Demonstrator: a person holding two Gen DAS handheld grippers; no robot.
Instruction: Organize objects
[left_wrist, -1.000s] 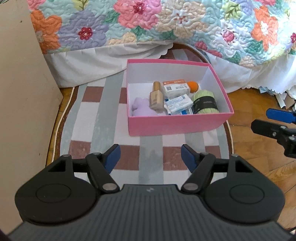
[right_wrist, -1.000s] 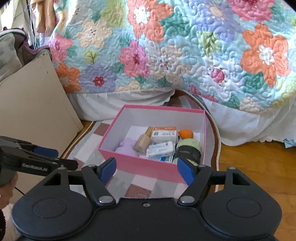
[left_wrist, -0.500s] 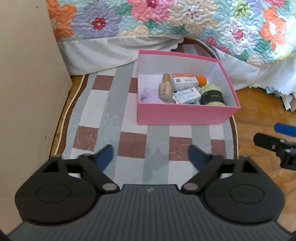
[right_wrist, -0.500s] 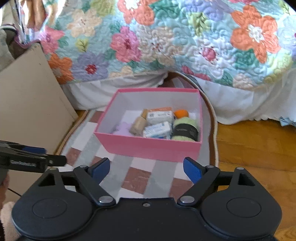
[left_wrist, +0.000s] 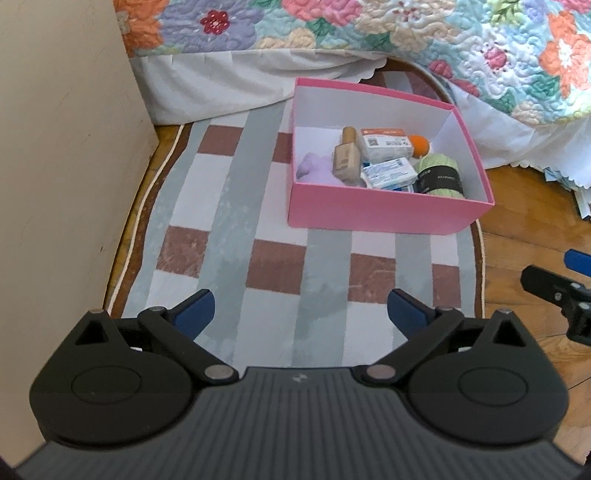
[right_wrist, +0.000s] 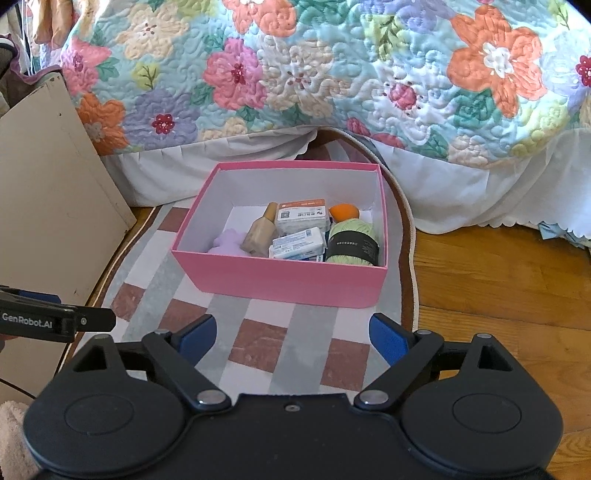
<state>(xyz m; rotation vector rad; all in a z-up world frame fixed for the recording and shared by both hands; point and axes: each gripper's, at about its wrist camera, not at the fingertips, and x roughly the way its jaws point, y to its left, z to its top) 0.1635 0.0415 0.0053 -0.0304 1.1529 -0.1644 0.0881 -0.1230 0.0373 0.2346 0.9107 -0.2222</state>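
Above the checked rug (left_wrist: 229, 229), the left gripper (left_wrist: 300, 308) has nothing between its blue pads and its jaws are opening wider; the right gripper (right_wrist: 291, 334) hangs beside it, jaws apart and likewise empty. Ahead of both, on the rug's far end, sits the pink box (right_wrist: 284, 282); inside lie a beige bottle (right_wrist: 260, 232), two small packets (right_wrist: 301, 216), an orange ball (right_wrist: 343, 212), a green yarn skein (right_wrist: 352, 242) and a lilac piece (right_wrist: 227, 240); behind it hangs the floral quilt (right_wrist: 332, 74).
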